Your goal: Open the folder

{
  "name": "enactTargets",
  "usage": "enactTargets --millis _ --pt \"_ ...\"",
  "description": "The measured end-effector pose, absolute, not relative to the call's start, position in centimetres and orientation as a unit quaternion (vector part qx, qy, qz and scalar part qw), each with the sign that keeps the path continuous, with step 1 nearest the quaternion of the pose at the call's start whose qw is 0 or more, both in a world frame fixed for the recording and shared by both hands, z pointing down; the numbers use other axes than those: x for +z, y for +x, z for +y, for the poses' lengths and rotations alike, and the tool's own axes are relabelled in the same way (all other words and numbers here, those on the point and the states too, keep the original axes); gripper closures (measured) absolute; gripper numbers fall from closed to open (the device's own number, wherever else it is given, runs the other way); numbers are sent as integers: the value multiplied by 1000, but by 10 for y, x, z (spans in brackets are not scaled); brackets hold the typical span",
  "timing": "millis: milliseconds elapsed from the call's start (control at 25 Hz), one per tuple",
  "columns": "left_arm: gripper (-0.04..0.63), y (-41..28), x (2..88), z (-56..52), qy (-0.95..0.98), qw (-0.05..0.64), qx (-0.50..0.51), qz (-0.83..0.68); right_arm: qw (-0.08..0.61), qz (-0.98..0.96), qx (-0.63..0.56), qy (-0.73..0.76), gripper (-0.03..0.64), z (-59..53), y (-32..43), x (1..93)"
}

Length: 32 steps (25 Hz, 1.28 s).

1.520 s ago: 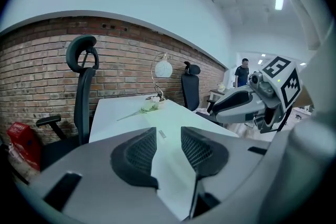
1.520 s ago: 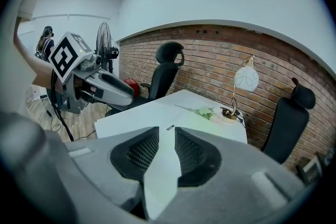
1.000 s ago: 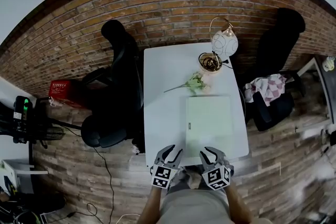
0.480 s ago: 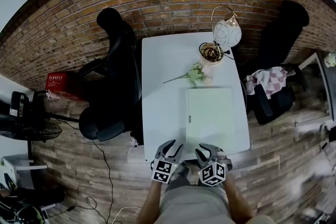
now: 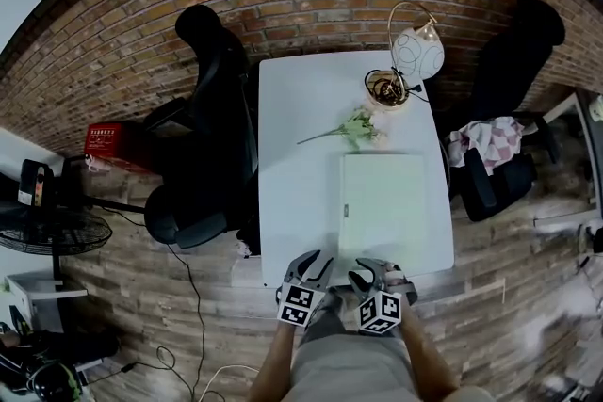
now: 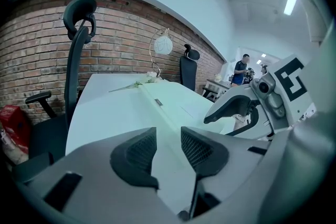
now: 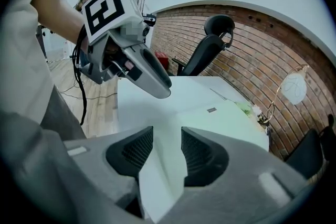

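A pale green folder (image 5: 382, 202) lies shut and flat on the right half of the white table (image 5: 297, 165). It also shows in the left gripper view (image 6: 176, 102) and the right gripper view (image 7: 223, 118). My left gripper (image 5: 311, 265) hovers at the table's near edge, left of the folder's near corner, jaws open and empty (image 6: 165, 139). My right gripper (image 5: 369, 276) hangs beside it at the folder's near edge. Its jaws are opening with nothing gripped between them (image 7: 167, 139). Each gripper appears in the other's view: the right gripper (image 6: 247, 107) and the left gripper (image 7: 131, 60).
At the table's far end stand a globe lamp (image 5: 416, 52) and a bowl (image 5: 384, 88), with a flower stem (image 5: 349, 129) just beyond the folder. Black office chairs stand left (image 5: 212, 127) and right (image 5: 509, 89) of the table. A person's legs are under my grippers.
Both grippers have sunk toward the table's near edge. The right gripper has rolled and its jaws have spread wider. The folder has not moved.
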<state>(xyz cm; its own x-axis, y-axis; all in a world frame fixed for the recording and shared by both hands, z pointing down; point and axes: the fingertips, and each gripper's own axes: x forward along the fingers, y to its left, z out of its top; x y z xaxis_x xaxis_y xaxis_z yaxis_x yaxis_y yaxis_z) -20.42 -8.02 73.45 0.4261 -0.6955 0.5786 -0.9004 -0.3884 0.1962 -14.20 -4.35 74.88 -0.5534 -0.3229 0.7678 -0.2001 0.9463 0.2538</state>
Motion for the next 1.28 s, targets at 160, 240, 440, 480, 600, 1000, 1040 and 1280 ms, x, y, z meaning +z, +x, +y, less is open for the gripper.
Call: enactTargets --millis 160,240,440,480,600,1000,1040,1280 --pt "449 -205 740 -79 804 254 209 -495 456 -876 -80 137 462 -42 -146 756" --pt "449 -205 742 -79 804 255 210 -495 460 -874 -88 132 462 -42 -147 760" --pt "449 -203 745 -79 803 259 211 -493 469 -869 -101 120 462 -40 -149 767" --pt "449 -202 745 -79 803 260 211 -492 471 -868 -102 118 462 -40 -149 769" --pt "449 -203 748 -79 804 260 212 -491 474 -866 -107 119 462 -41 -150 773" --pt "449 -201 752 -79 805 262 215 -486 474 -867 -111 105 491 -39 -151 774" --pt "449 -201 752 -79 806 263 216 -485 475 -867 -112 101 498 -38 -151 773" --pt "449 -199 758 -78 806 263 224 -480 464 -875 -96 94 555 -33 -150 770"
